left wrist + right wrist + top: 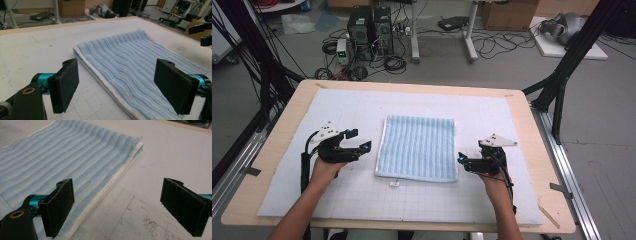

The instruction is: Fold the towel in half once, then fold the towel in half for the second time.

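Towel (418, 147) lies flat between left gripper (360, 140) and right gripper (460, 163), both fingers spread wide, empty.

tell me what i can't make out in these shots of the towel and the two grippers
- Small white tag near the towel: too small to read in the high view.
- Towel's underside and layer count: hidden by its top face.
- Left gripper view: towel's near corner cut off by the bottom edge.
- Right gripper view: towel's left part cut off.

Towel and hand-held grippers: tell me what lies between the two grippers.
In the high view, the folded blue striped towel lies flat between the left hand-held gripper and the right hand-held gripper, on the white mat.
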Available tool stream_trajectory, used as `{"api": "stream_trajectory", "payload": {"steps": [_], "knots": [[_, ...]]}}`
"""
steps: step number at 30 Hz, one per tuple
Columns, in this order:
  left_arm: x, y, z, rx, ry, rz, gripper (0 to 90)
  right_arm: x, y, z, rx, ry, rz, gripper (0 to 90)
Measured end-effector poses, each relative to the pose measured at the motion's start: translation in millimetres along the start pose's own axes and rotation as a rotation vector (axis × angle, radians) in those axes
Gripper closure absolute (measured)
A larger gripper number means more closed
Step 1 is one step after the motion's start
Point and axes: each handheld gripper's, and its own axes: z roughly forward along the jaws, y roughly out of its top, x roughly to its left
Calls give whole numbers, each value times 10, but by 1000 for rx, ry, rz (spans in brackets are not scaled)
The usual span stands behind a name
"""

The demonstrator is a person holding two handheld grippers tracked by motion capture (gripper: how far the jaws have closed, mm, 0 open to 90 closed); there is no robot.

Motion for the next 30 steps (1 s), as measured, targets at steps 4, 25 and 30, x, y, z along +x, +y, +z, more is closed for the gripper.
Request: {"api": "stream_trajectory", "payload": {"steps": [4, 25, 30], "knots": [[12, -7, 8, 3, -2, -9, 201, -24, -9, -7, 3, -1, 15, 112], [329, 230, 484, 59, 56, -80, 209, -16, -24, 37, 19, 36, 20, 112], [403, 306, 658, 97, 57, -74, 225, -23, -30, 38, 19, 41, 18, 112]]}}
